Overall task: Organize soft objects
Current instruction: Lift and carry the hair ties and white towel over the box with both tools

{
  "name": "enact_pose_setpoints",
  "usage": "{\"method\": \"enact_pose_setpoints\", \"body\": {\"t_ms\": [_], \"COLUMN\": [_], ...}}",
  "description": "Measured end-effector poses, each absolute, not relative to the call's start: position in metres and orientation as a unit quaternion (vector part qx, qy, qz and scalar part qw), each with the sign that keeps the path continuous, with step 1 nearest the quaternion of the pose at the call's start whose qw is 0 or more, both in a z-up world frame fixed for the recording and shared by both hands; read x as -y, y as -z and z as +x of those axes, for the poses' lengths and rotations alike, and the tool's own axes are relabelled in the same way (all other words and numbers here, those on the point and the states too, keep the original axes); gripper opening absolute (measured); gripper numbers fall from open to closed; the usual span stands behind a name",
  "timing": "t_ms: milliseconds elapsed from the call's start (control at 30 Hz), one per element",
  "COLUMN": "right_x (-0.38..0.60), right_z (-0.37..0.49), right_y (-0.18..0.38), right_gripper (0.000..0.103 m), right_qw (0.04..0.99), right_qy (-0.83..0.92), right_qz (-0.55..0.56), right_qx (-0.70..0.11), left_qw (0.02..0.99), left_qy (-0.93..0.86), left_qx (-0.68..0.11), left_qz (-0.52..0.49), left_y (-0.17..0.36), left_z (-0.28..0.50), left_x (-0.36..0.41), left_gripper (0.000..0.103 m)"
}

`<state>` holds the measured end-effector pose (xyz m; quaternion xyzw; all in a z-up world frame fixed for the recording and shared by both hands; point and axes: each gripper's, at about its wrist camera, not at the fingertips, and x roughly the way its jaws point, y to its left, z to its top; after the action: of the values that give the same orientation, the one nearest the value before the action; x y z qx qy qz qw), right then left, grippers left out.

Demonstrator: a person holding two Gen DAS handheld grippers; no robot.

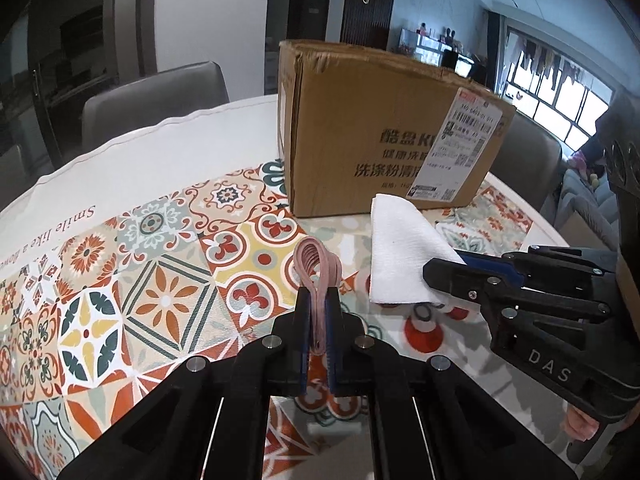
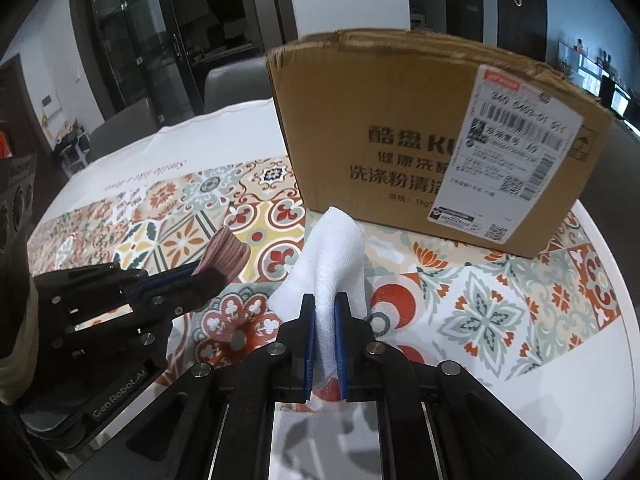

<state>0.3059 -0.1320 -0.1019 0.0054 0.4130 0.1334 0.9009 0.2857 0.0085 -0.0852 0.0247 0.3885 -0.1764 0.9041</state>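
Both light and limp, the pink ribbed cloth (image 1: 318, 268) is pinched in the left tongs (image 1: 318, 300) and the white towel (image 2: 336, 256) in the right tongs (image 2: 325, 308), above the bench (image 1: 168, 280) near the cardboard box (image 1: 360, 136); deep bunched-fold grips should hold best

Cardboard box (image 2: 400, 132), printed face: "酷盘 K…", then "洗涤粉清…", and "1kg" at the lower edge, partly covered by the sticker.
Shipping label (image 2: 516, 140), at 3 o'clock on that face: barcodes and QR codes; small print too fine to read.
Tablecloth (image 1: 80, 208) border: "Smile like a flower…", cut off.
Right gripper (image 1: 434, 276) body: "DAS".
Left gripper (image 2: 208, 276) body: "GenRobot.AI".
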Motion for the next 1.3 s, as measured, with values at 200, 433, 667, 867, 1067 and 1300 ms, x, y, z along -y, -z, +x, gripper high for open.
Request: {"method": "enact_pose_setpoints", "body": {"t_ms": [200, 433, 667, 867, 1067, 1300], "right_x": [0.139, 0.151, 0.161, 0.169, 0.178, 0.186], "right_z": [0.293, 0.278, 0.264, 0.254, 0.248, 0.246], "right_y": [0.082, 0.051, 0.019, -0.004, -0.021, -0.041], "right_gripper": [0.01, 0.01, 0.01, 0.01, 0.01, 0.01], "right_qw": [0.91, 0.925, 0.938, 0.947, 0.954, 0.962], "right_qy": [-0.131, -0.127, -0.124, -0.121, -0.119, -0.116], "right_qz": [0.018, 0.026, 0.037, 0.043, 0.047, 0.048], "right_qx": [-0.392, -0.358, -0.322, -0.293, -0.27, -0.244], "left_qw": [0.913, 0.927, 0.939, 0.947, 0.953, 0.958], "left_qy": [0.173, 0.17, 0.171, 0.175, 0.178, 0.182], "left_qx": [-0.368, -0.333, -0.297, -0.267, -0.242, -0.219], "left_qz": [0.021, 0.028, 0.034, 0.037, 0.039, 0.041], "left_y": [0.062, 0.026, -0.009, -0.034, -0.053, -0.071], "left_z": [0.273, 0.261, 0.25, 0.244, 0.241, 0.244], "left_x": [-0.003, 0.005, 0.013, 0.021, 0.028, 0.033], "left_gripper": [0.008, 0.008, 0.008, 0.008, 0.008, 0.008]}}
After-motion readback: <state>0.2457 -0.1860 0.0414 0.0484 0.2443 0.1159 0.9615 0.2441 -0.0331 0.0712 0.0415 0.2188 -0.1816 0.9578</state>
